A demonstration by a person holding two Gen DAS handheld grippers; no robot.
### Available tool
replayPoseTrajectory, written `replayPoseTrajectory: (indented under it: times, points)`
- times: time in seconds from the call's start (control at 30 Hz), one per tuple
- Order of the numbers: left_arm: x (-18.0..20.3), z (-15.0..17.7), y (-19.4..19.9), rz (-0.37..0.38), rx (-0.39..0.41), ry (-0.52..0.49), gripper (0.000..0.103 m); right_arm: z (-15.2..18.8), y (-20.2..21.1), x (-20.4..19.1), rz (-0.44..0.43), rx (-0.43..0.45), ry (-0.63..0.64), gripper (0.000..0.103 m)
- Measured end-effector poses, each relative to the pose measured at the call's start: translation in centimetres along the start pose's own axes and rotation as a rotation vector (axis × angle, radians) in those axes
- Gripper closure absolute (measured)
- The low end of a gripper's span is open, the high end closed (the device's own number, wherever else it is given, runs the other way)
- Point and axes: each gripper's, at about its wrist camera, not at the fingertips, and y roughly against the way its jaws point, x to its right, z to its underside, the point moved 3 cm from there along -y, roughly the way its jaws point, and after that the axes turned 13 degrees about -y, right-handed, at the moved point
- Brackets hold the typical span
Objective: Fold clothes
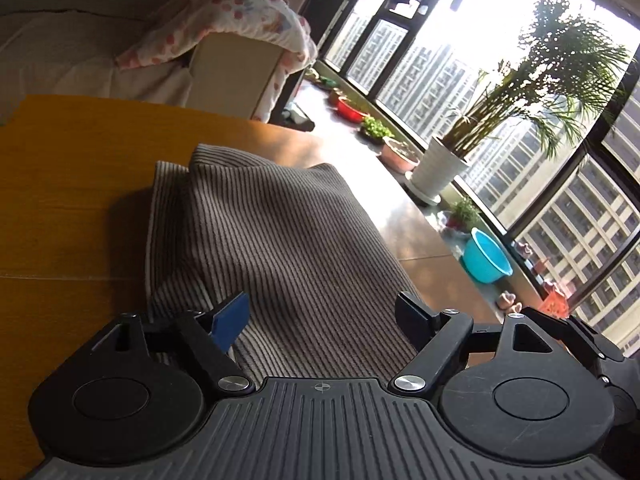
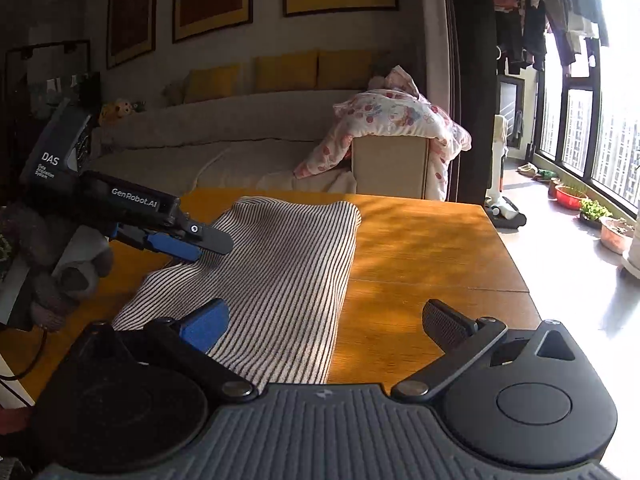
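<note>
A grey-and-white striped garment (image 1: 280,240) lies folded in a long stack on the orange wooden table (image 1: 60,200). My left gripper (image 1: 324,316) stands open just above the garment's near end, one blue pad and one black pad wide apart, nothing between them. In the right wrist view the same garment (image 2: 280,264) runs away from me across the table (image 2: 420,248). My right gripper (image 2: 326,322) is open over its near right edge, the left finger above cloth, the right finger above bare wood. The left gripper (image 2: 212,250) hovers at the garment's left side.
Behind the table are a beige sofa (image 2: 224,152) and a floral blanket (image 2: 400,120) draped over a box. Right of the table edge, the floor by the window holds a potted palm (image 1: 440,164), small plant pots (image 2: 592,208) and a blue basin (image 1: 486,256). Plush toys (image 2: 68,276) sit at the left.
</note>
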Motion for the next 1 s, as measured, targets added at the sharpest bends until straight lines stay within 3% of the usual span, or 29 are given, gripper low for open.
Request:
replayPoseTrajectory:
  times: [0.1, 0.2, 0.3, 0.37, 0.5, 0.63, 0.77, 0.9, 1.0]
  points:
    - [1.0, 1.4, 0.6, 0.133, -0.006, 0.035, 0.016, 0.1, -2.1, 0.7, 0.073, -0.051, -0.027, 0.0]
    - [2.1, 3.2, -0.4, 0.124, -0.07, 0.005, 0.016, 2.7, -2.8, -0.4, 0.11, -0.049, 0.05, 0.0]
    - [2.9, 3.9, -0.1, 0.104, -0.052, -0.072, 0.015, 4.5, -2.4, -1.3, 0.158, 0.01, 0.081, 0.0]
    - [2.6, 4.3, 0.2, 0.114, -0.042, -0.071, 0.015, 4.3, -2.5, -1.3, 0.174, -0.016, 0.037, 0.0]
    - [1.3, 4.0, -0.1, 0.149, -0.036, -0.013, 0.015, 3.9, -3.3, 0.0, 0.13, -0.111, -0.126, 0.0]
    - [1.0, 3.4, -0.3, 0.149, -0.045, 0.001, 0.015, 4.1, -3.3, 0.7, 0.099, -0.122, -0.163, 0.0]
    - [1.2, 3.7, 0.2, 0.133, -0.047, -0.008, 0.015, 2.9, -3.1, 0.2, 0.097, -0.128, -0.104, 0.0]
    - [1.7, 4.3, 1.6, 0.101, -0.062, -0.053, 0.014, 1.5, -1.4, -1.0, 0.075, -0.06, -0.065, 0.0]
    - [1.8, 5.1, 2.6, 0.098, -0.073, -0.068, 0.014, 2.6, -1.6, -1.7, 0.081, -0.096, 0.012, 0.0]
